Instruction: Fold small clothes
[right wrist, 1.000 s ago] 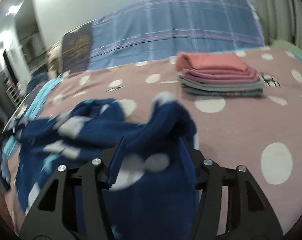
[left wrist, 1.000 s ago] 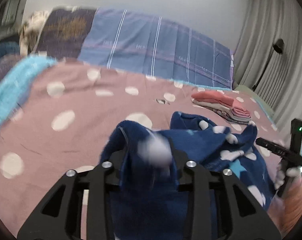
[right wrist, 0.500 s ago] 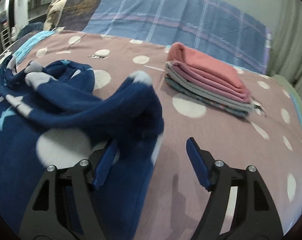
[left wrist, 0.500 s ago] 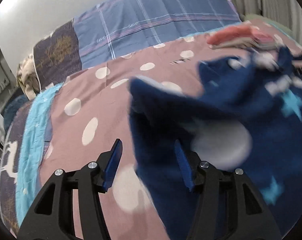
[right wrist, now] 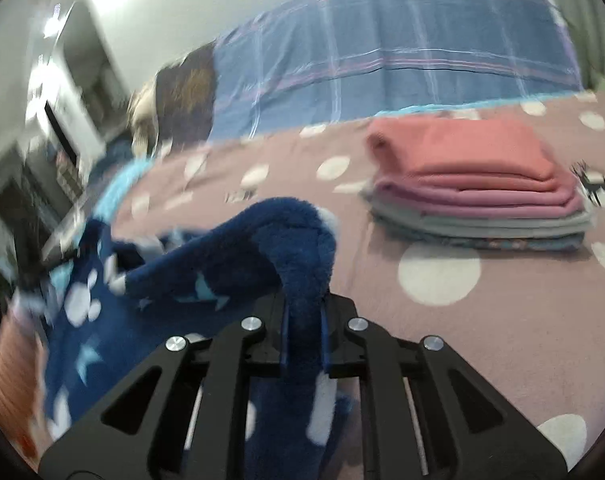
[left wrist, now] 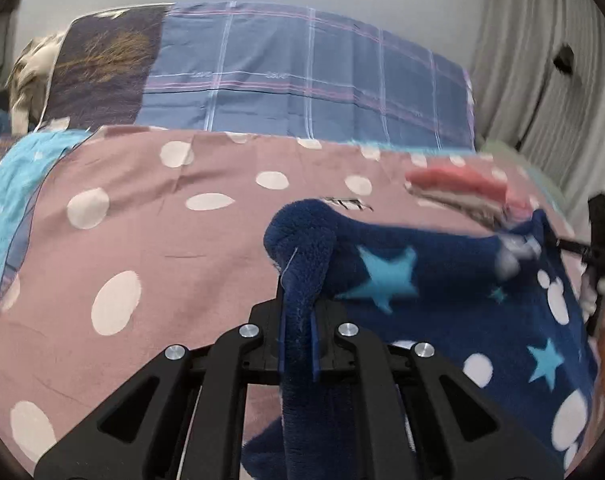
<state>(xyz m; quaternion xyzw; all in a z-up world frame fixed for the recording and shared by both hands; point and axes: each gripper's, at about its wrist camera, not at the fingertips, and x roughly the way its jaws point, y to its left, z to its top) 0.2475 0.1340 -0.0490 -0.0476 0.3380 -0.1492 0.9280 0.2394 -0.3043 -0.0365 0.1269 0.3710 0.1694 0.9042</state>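
A dark blue fleece garment [left wrist: 422, 280] with white dots and light blue stars lies spread on the pink dotted bedspread [left wrist: 162, 260]. My left gripper [left wrist: 298, 300] is closing tight on a bunched fold at the garment's left corner, and its pads press the fleece. In the right wrist view the same garment [right wrist: 222, 264] stretches away to the left. My right gripper [right wrist: 304, 308] is closing on a raised fold at its right corner, and the pads pinch the fabric. The cloth below each grip is hidden by the gripper bodies.
A stack of folded clothes [right wrist: 474, 184], coral on top, sits on the bedspread [right wrist: 502, 320] to the right of the garment. A blue plaid cover [left wrist: 302, 80] lies along the far side, with grey curtains [left wrist: 542, 60] to its right. An orange sleeve [right wrist: 10, 360] shows at the left edge.
Half a second ago both grippers stood open beside the fleece. Now each has its jaws pinched on a fold at one corner. Both hands have shifted, and the garment is pulled straighter between them.
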